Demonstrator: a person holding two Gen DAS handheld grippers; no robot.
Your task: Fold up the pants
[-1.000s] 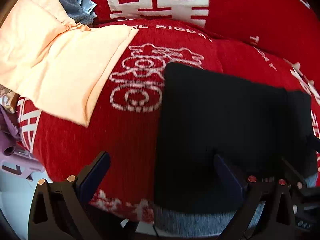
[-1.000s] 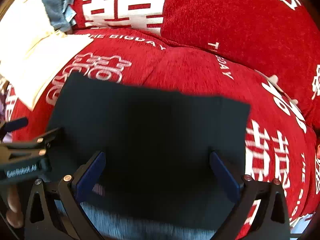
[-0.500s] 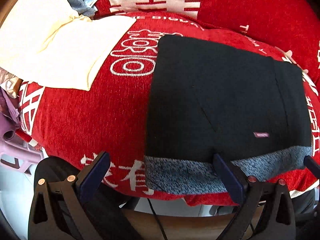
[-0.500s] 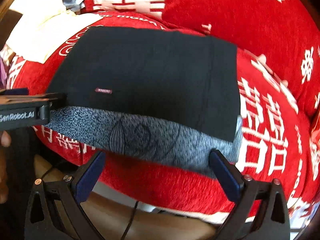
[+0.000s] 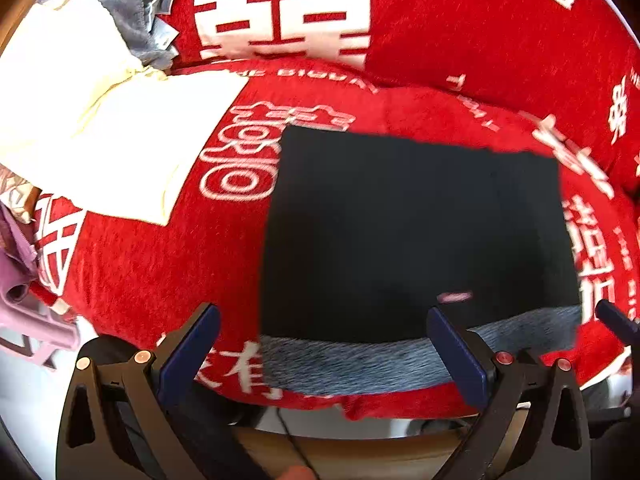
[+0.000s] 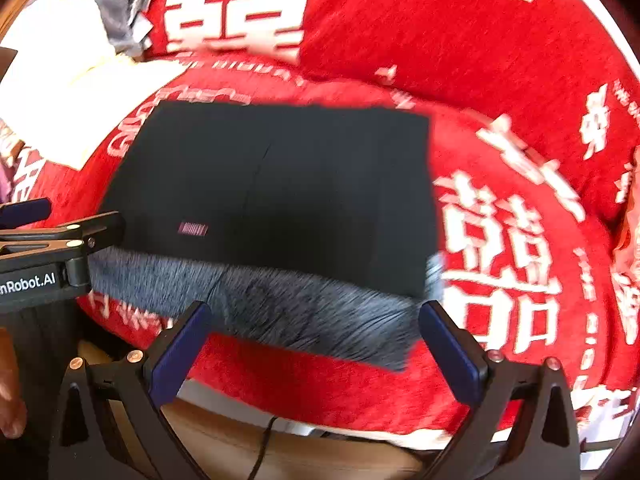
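The black pants [image 5: 416, 232] lie folded into a flat rectangle on the red cushion [image 5: 132, 272], with a grey fleecy lining band [image 5: 352, 364] showing along the near edge. They also show in the right wrist view [image 6: 272, 184], with the grey band [image 6: 304, 312] and a small pink label [image 6: 193, 229]. My left gripper [image 5: 324, 344] is open and empty, just short of the near left part of the pants. My right gripper [image 6: 316, 340] is open and empty over the grey band. The left gripper also shows from the side in the right wrist view [image 6: 60, 236].
A cream folded garment [image 5: 120, 140] lies on the cushion to the left, with grey clothing [image 5: 120, 12] behind it. Red back cushions with white characters [image 5: 460, 20] rise behind. Purple fabric [image 5: 20, 280] hangs at the far left. The cushion's front edge drops to a wooden floor [image 6: 320, 456].
Both grippers pulled back off the pants toward the cushion's front edge, then eased forward again slightly. The folded pants stayed put. Both grippers stayed open.
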